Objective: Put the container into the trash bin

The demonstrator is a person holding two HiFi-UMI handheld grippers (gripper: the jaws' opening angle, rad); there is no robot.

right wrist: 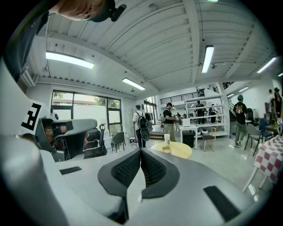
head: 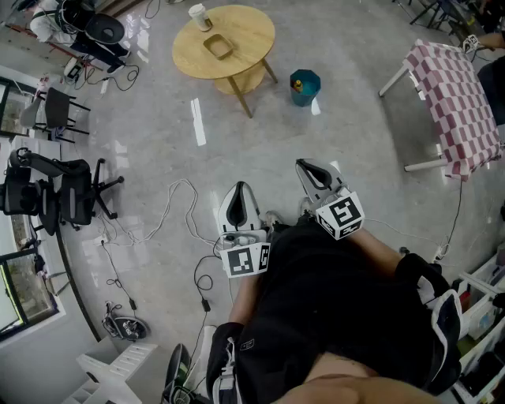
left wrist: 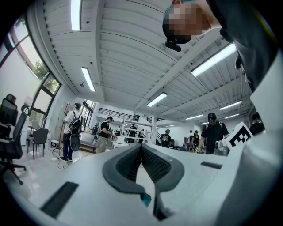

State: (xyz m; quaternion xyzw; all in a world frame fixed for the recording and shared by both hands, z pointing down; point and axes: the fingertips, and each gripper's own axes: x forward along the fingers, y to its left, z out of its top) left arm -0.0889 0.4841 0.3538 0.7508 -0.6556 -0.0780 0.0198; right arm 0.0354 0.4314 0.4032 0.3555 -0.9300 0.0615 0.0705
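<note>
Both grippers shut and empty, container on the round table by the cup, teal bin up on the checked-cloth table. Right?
Not quite. The head view shows the teal bin on the floor beside the round table, not on the checked-cloth table. The rest holds: left gripper and right gripper are shut and empty, and the container sits on the round table by the cup.

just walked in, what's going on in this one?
Nothing is being handled yet. A person stands holding both tools close to the body. The left claw and right claw are each shut with nothing between the jaws. Ahead, the shallow tan rectangular container sits on the round light-wood table, near a white paper cup. The teal trash bin stands on the floor beside that table, to its right in the head view.
</note>
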